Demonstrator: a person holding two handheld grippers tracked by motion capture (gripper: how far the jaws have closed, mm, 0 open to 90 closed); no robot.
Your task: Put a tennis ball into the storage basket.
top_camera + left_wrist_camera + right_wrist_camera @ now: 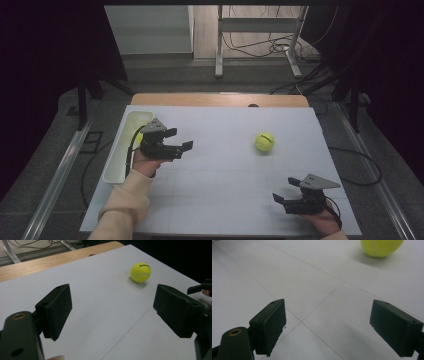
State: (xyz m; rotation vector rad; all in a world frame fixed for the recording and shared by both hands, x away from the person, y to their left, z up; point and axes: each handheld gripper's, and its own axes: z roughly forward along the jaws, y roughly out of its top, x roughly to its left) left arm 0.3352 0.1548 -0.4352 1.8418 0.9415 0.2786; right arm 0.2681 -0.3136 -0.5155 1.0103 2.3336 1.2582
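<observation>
- One yellow tennis ball, lying ahead of both grippers' fingertips and apart from them.
- Two handheld grippers: the left gripper and the right gripper, each with jaws spread wide and nothing between the fingers.
- One white tray, behind the left gripper's fingers.
- One white table.

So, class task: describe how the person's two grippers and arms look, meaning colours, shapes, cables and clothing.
Both the left gripper and the right gripper are black, each with two blocky rectangular jaws and a grey three-cornered plate on top. A black cable trails from each. In the gripper views, small screw holes dot the jaws and a brass-coloured ring sits at lower left. The left arm wears a cream sleeve.
</observation>
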